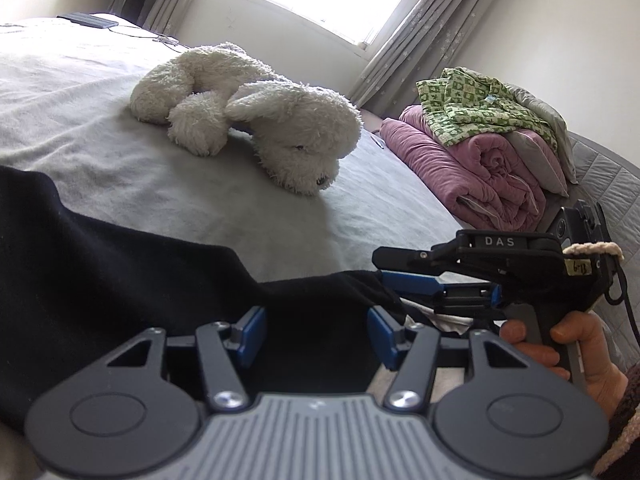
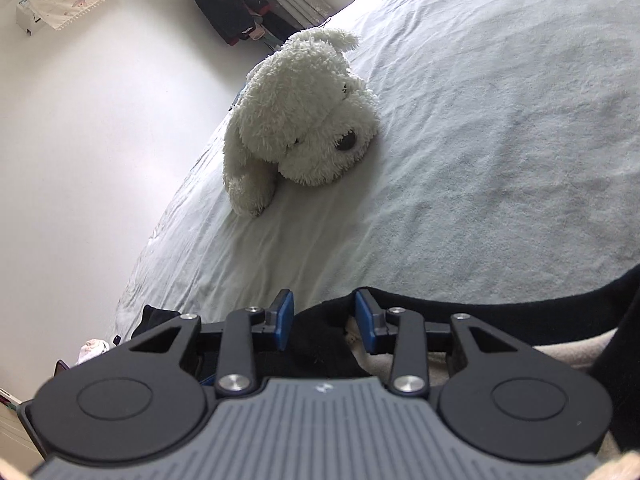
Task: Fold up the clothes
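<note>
A black garment (image 1: 100,272) lies on the grey bedsheet (image 1: 80,120), spread across the near edge. My left gripper (image 1: 316,336) is open, its blue pads on either side of the garment's edge. My right gripper (image 2: 324,320) is open over a bunched end of the same black garment (image 2: 320,344). In the left wrist view the right gripper (image 1: 404,276) comes in from the right, held by a hand, its fingers at the garment's right corner. A light-coloured cloth (image 2: 560,350) shows beneath the black fabric.
A white plush dog (image 1: 256,116) lies on the bed ahead, also in the right wrist view (image 2: 304,116). A rolled pink quilt (image 1: 472,164) with a green patterned shirt (image 1: 480,108) on top sits at the right. Window and curtains behind; wall on the bed's far side.
</note>
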A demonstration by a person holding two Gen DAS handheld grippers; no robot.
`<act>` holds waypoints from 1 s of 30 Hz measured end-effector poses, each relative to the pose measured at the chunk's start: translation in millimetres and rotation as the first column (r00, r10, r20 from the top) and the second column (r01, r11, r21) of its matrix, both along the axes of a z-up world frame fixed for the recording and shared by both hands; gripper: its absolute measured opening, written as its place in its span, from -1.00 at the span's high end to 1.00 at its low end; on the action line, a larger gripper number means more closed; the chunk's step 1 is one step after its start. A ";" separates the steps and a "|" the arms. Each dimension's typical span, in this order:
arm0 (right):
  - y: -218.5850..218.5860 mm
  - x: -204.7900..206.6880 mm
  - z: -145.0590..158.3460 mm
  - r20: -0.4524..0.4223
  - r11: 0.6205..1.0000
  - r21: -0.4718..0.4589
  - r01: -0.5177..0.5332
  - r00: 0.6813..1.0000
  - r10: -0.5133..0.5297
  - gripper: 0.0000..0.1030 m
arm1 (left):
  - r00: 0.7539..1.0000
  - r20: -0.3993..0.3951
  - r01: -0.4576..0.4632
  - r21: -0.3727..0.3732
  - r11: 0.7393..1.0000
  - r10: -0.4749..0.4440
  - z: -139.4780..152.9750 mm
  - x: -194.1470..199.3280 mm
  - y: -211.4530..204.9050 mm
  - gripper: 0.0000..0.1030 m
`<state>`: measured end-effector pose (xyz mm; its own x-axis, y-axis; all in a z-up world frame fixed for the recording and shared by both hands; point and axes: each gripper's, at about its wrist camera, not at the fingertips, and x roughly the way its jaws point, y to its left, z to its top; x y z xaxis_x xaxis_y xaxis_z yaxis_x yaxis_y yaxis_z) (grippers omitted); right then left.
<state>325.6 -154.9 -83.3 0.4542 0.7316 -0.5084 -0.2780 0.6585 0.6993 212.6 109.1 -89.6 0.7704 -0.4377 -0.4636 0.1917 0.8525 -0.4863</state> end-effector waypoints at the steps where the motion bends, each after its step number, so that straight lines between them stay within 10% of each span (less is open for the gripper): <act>1: 0.1 -0.2 0.2 -0.005 1.000 0.008 -0.009 1.000 0.009 0.62 | 1.000 -0.001 0.000 -0.002 1.000 0.000 0.0 0.3 0.4 -0.12; 12: 15.4 -6.9 7.3 0.166 0.961 -0.256 0.103 0.984 -0.061 0.90 | 0.999 -0.030 0.010 -0.029 1.000 -0.011 2.1 3.1 9.1 -0.11; 18: 24.7 -22.5 27.4 0.252 0.948 -0.289 0.137 0.966 -0.062 0.25 | 0.996 -0.059 -0.065 -0.099 0.993 0.060 3.9 3.2 33.8 -0.11; 27: 100.9 -44.8 21.1 0.386 0.845 -0.532 -0.053 0.873 0.298 0.08 | 0.972 -0.036 -0.235 -0.131 0.963 0.233 -0.3 -0.7 59.7 -0.05; 30: 109.1 -56.0 22.8 0.428 0.841 -0.535 -0.082 0.832 0.353 0.26 | 0.955 -0.055 -0.296 -0.102 0.950 0.292 -2.5 1.4 65.2 0.25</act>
<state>269.6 -45.8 -60.5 0.5972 0.5669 -0.5674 -0.6688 0.7425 0.0380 214.0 174.2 -92.1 0.8549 -0.2434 -0.4582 -0.0804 0.8103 -0.5805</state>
